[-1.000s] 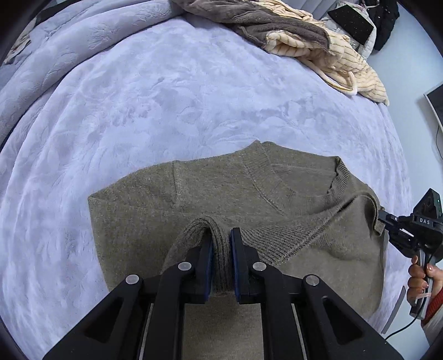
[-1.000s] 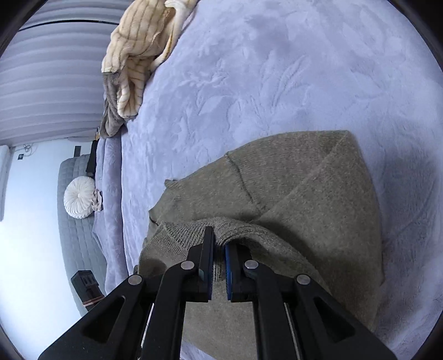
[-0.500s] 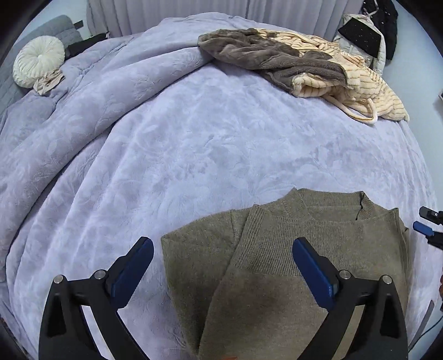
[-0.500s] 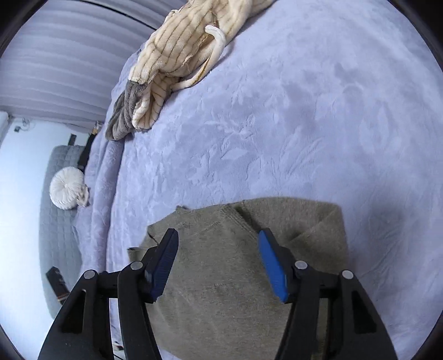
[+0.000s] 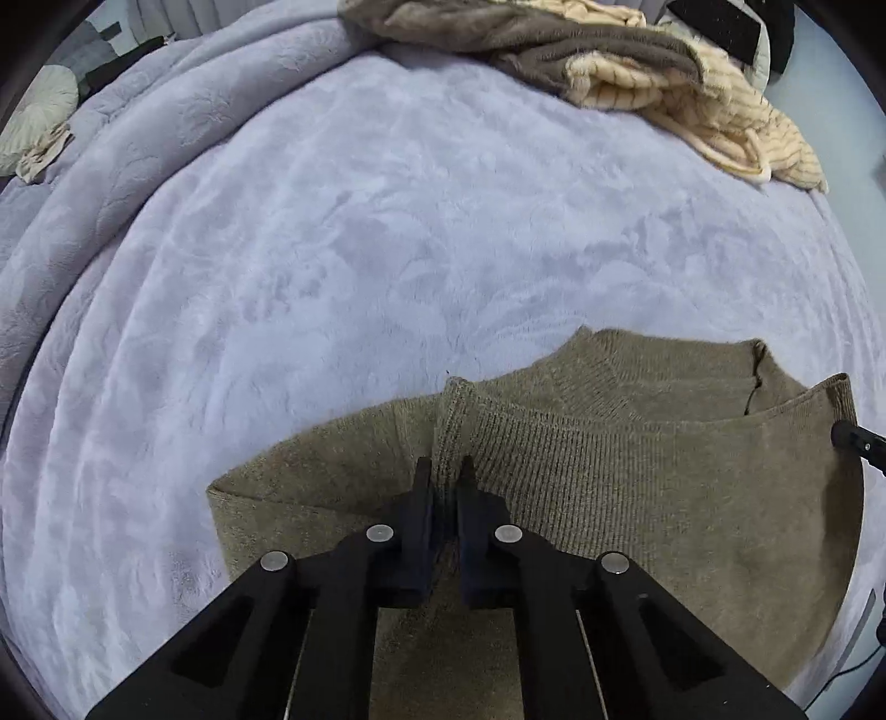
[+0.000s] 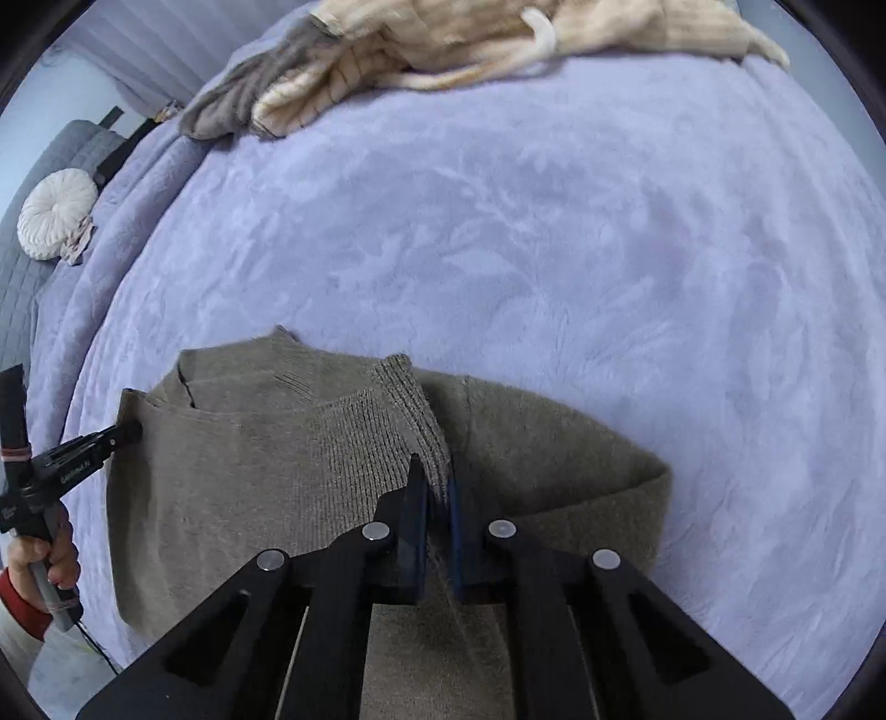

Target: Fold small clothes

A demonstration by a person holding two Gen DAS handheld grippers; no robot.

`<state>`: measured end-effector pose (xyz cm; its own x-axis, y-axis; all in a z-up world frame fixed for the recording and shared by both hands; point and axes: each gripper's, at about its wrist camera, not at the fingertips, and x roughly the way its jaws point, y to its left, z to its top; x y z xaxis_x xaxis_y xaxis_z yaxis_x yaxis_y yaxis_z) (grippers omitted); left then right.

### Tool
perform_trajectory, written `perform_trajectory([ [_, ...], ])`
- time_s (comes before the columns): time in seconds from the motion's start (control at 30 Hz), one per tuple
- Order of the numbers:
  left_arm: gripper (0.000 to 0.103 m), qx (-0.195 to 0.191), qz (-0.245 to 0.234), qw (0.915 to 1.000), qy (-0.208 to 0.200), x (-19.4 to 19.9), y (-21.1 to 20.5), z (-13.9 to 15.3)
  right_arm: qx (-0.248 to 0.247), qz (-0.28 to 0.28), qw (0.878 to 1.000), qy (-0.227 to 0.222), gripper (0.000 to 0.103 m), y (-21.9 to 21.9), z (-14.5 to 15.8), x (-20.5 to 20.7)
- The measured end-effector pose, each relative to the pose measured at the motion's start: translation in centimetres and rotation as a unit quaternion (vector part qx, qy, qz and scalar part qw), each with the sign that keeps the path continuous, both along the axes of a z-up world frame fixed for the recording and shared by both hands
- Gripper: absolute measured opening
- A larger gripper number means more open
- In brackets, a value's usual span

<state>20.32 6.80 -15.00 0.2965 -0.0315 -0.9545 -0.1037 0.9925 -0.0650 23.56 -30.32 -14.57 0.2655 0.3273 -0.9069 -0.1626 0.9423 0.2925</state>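
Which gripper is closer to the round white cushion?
Left. The left gripper holds the corner of the sweater on the side of the cushion; the right gripper holds the far corner. Both jaws just closed on its hem.

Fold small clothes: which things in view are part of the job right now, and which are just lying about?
In the job:
- olive sweater
- left gripper, shut on the sweater's ribbed hem
- right gripper, shut on the same hem

Lying about:
- cream striped garment
- brown garment
- round cushion
- lilac bedspread
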Motion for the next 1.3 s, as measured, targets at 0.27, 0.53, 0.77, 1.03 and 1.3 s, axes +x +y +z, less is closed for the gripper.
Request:
perform_trajectory([
  [0.27, 0.008, 0.017, 0.029, 0.9993, 0.018, 1.2, 1.0, -2.4, -0.016, -0.013, 0.999, 0.028, 0.007, -0.3, -3.2, 2.0],
  [0.53, 0.049, 0.068, 0.033, 0.9971, 0.003, -1.2, 2.4, 0.4, -0.02, -0.045, 0.998, 0.038, 0.027, -2.4, -2.3, 1.5],
  [0.77, 0.049, 0.004, 0.051, 0.9983, 0.028, -6.8, 4.1, 2.3, 0.029, -0.068, 0.996, 0.059, 0.027, -4.9, 0.0, -3.2],
  [1.03, 0.049, -0.132, 0.126, 0.9774, 0.107, -15.6, 4.7, -0.3, 0.15, -0.095, 0.978, 0.114, 0.053, -5.5, -0.3, -12.7],
  [1.3, 0.049, -0.254, 0.25, 0.9267, 0.121, -21.4, 5.6, -2.9, 0.248, -0.207, 0.93, 0.176, 0.061, -7.8, -4.1, -20.8],
])
